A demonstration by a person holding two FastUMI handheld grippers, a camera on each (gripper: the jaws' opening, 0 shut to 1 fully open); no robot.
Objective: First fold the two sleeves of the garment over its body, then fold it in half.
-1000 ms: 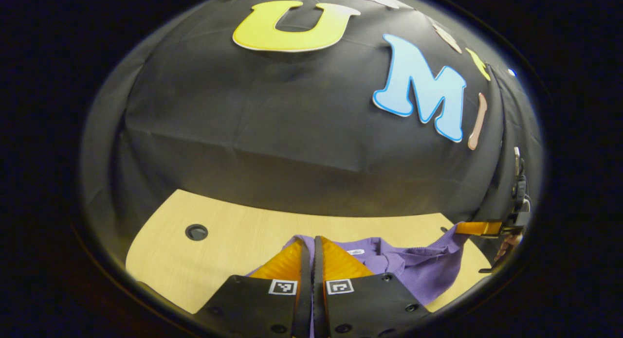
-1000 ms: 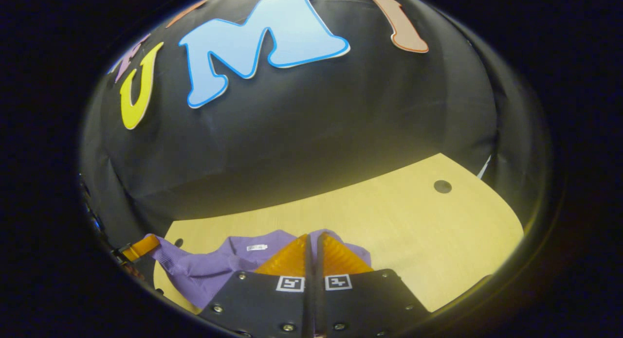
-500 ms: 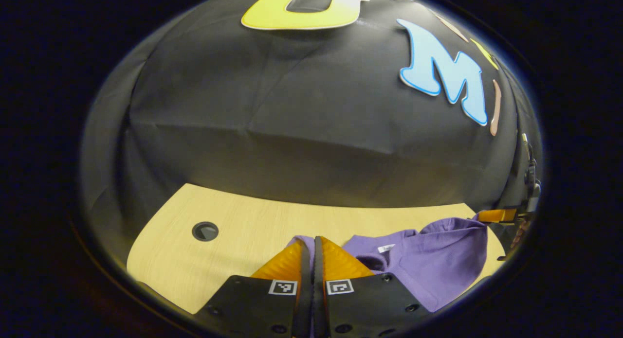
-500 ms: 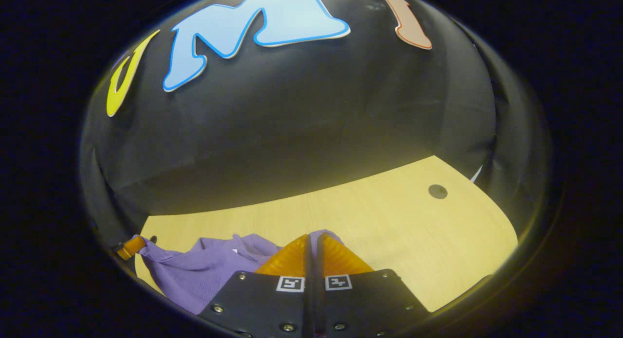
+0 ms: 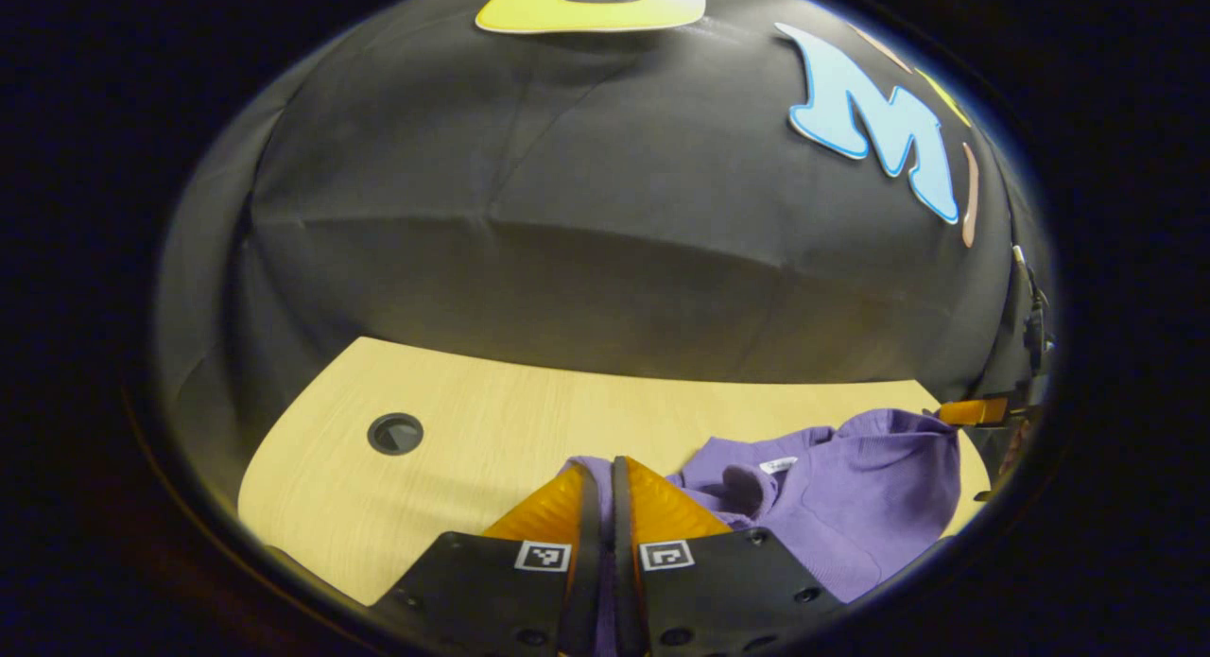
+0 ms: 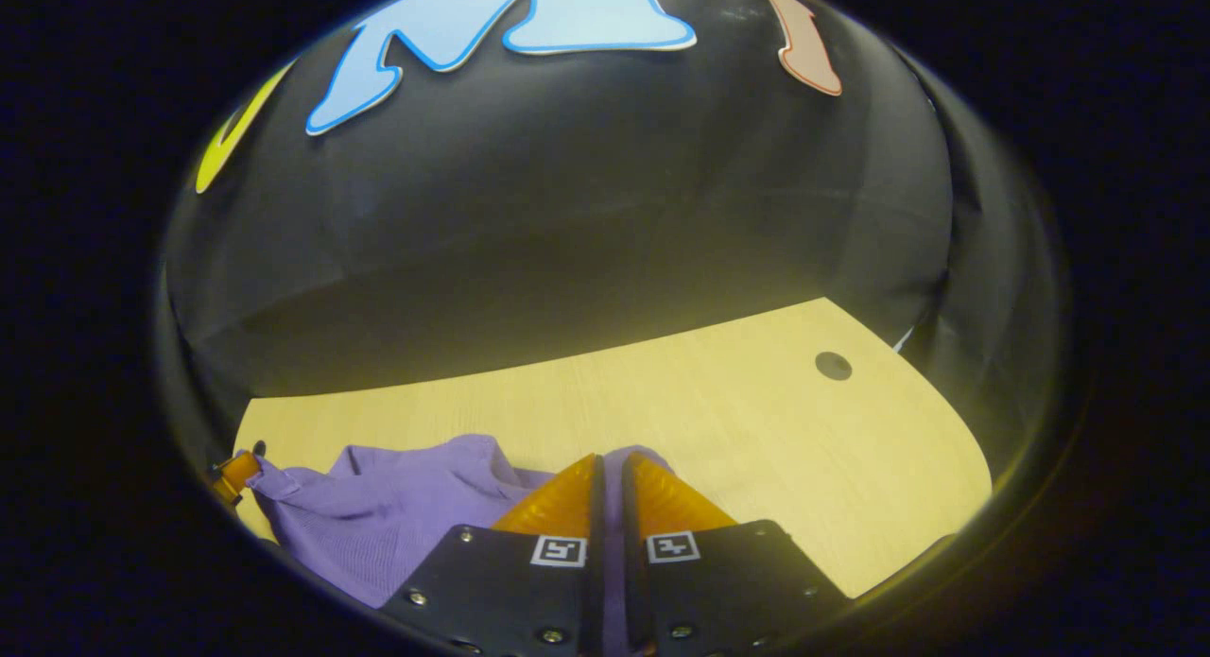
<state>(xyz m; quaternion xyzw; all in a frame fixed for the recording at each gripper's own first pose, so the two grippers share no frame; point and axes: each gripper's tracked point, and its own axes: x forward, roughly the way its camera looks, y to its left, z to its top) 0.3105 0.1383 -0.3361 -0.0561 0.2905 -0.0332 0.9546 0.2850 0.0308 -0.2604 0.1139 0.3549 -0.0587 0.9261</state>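
left claw (image 5: 605,473): closed on a purple fold of the garment (image 5: 841,487) pinched between its fingers | right claw (image 6: 610,468): clamped likewise on the garment (image 6: 397,506) | garment: bunched on the counter (image 5: 529,421) between the two claws, collar tag up | counter: pale wood, round cable hole (image 5: 395,433)

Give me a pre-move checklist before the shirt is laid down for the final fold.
1. Left gripper pinching the shirt: ok, fabric shows between its fingers.
2. Right gripper pinching the shirt: ok, likewise.
3. Table ahead free of obstacles: ok, just a cable hole.
4. Shirt taut between grippers: not ok, it sags in bunched folds.
5. Sleeves folded over the body: cannot tell.
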